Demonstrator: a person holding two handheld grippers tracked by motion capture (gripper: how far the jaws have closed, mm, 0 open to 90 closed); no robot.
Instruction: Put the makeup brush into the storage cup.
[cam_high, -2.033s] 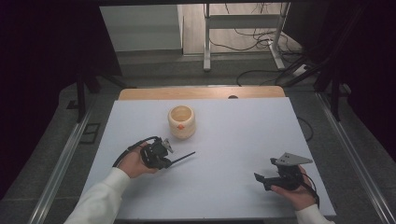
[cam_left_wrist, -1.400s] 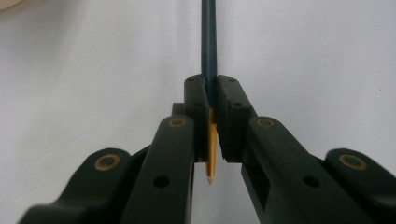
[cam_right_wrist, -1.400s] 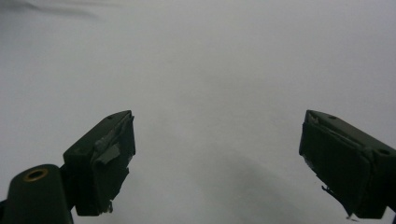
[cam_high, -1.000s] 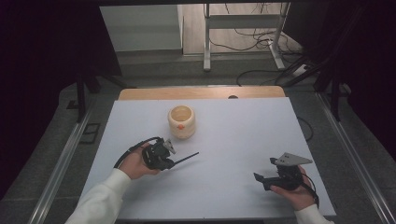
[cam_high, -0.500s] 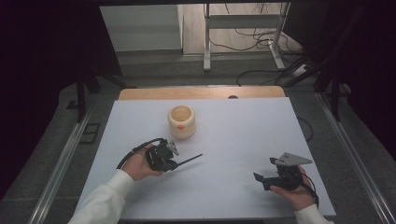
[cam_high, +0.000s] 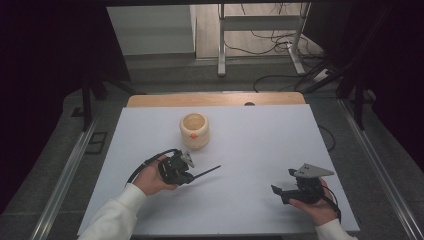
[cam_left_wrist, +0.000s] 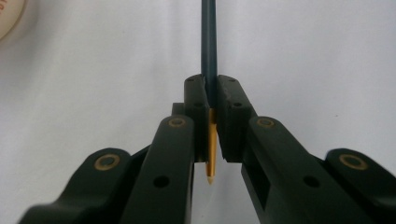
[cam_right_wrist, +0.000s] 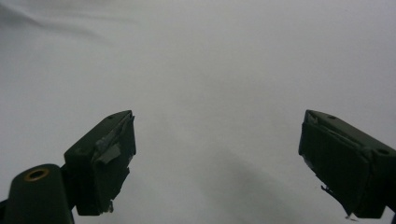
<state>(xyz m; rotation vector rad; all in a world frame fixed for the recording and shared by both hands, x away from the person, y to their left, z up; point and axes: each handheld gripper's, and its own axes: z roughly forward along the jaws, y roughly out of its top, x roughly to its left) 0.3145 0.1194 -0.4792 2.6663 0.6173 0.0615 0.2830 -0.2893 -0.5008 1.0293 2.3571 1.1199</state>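
The left gripper (cam_left_wrist: 210, 100) has its two black jaws pressed together on a slim dark blue-green pencil (cam_left_wrist: 208, 42) with a bare yellowish wooden tip. The tip (cam_left_wrist: 211, 158) points back between the jaws toward the hand, while the long painted shaft runs straight out beyond them. In the high view the pencil (cam_high: 206, 173) sticks out to the right of the left gripper (cam_high: 187, 176), low over the white table (cam_high: 260, 145), near the cream round cup with an orange spot (cam_high: 194, 130). The right gripper (cam_right_wrist: 217, 158) rests at the table's right front with its jaws wide apart, holding nothing.
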